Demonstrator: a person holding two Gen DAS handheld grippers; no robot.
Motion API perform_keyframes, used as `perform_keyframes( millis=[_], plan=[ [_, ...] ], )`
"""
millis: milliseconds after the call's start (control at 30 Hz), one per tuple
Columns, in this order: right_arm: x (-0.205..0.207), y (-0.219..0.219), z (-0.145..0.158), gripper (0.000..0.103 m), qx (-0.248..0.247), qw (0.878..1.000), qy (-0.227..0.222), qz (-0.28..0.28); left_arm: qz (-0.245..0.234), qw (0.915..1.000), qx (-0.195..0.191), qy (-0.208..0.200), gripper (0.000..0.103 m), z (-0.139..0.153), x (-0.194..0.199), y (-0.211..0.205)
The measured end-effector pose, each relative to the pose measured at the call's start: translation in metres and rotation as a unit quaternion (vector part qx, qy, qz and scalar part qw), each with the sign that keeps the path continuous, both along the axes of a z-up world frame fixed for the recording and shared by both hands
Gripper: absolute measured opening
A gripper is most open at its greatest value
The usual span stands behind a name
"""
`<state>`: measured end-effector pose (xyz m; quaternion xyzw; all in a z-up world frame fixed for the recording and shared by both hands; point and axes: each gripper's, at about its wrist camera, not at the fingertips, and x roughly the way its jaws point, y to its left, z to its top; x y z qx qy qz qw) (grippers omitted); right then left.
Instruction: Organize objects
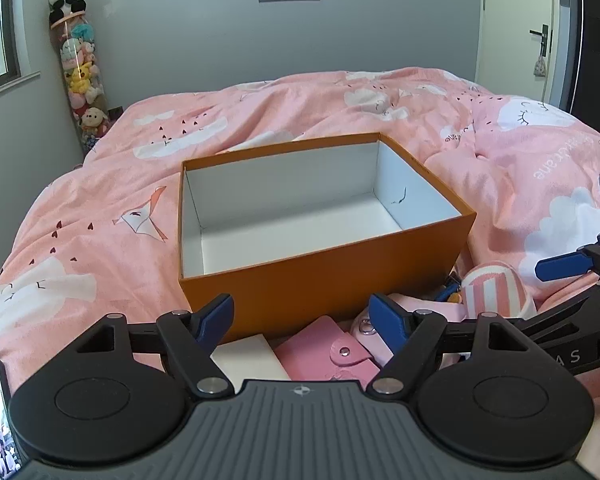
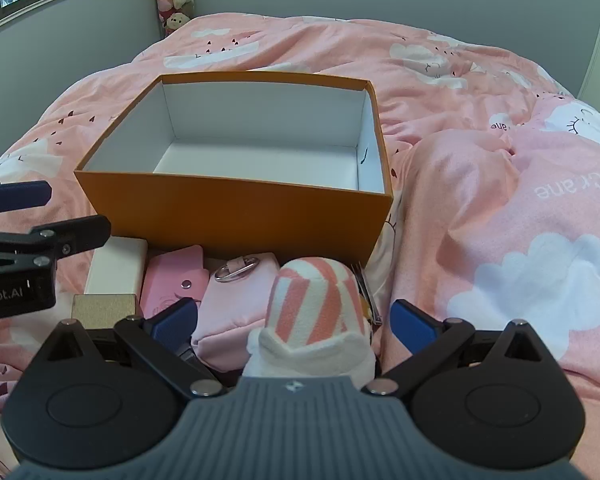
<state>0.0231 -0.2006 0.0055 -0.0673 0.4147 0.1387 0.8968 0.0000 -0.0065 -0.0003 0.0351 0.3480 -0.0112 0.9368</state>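
Sitting on a bed (image 1: 100, 208) under a pink cloud-print duvet, an open orange box (image 2: 236, 216) with white inside walls serves as landmark; nothing lies in it. Crowded against the box's near wall, left to right in the right wrist view: a white block (image 2: 118, 266), a pink snap-button wallet (image 2: 176, 280), a pink pouch with a metal ring (image 2: 236, 300), and a rolled pink-and-white striped sock (image 2: 316, 304), with a dark-toothed item just right of the sock, too hidden to identify. Left gripper (image 1: 302, 320) hangs before the box's near wall, jaws wide, holding nothing. Right gripper (image 2: 294, 322) straddles the sock, jaws wide, pads clear of it. Far beyond the box, a tube of plush toys (image 1: 80, 76) stands in the corner.
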Motion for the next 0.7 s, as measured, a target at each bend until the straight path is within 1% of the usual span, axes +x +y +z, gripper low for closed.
perform_keyframes(
  millis=[367,700],
  plan=[
    [0.0006,0.0002,-0.0012,0.102,-0.001,1.0,0.004,0.001,0.0,0.9999,0.0,0.013,0.089,-0.0038,0.0008,0.0012],
    [0.0005,0.0004,-0.0018,0.102,0.0,1.0,0.007,0.001,-0.001,0.9999,0.0,0.016,0.089,-0.0046,0.0002,0.0009]
  ],
)
